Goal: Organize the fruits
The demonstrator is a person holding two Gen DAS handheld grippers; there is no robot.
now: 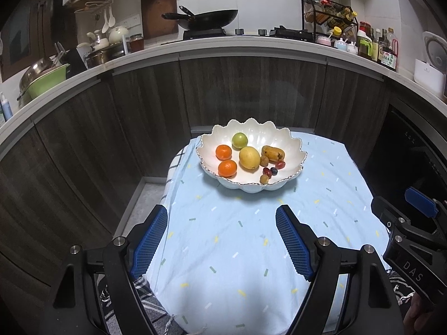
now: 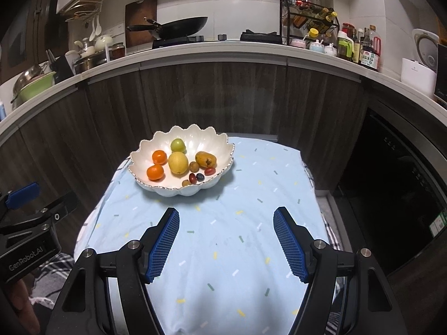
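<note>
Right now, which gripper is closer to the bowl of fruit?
Left, though only slightly. The left gripper faces the bowl almost head-on, open and empty. The right gripper, also open, sits off to the bowl's right.

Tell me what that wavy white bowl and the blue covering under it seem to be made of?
The bowl looks like glazed ceramic or porcelain: glossy white, catching highlights, with a thin metallic-looking line along its scalloped rim. It could be glass; the look leaves that open. The covering looks like soft woven fabric, probably cotton: matte, lightly creased, draping over the edges, printed with small dashes.
</note>
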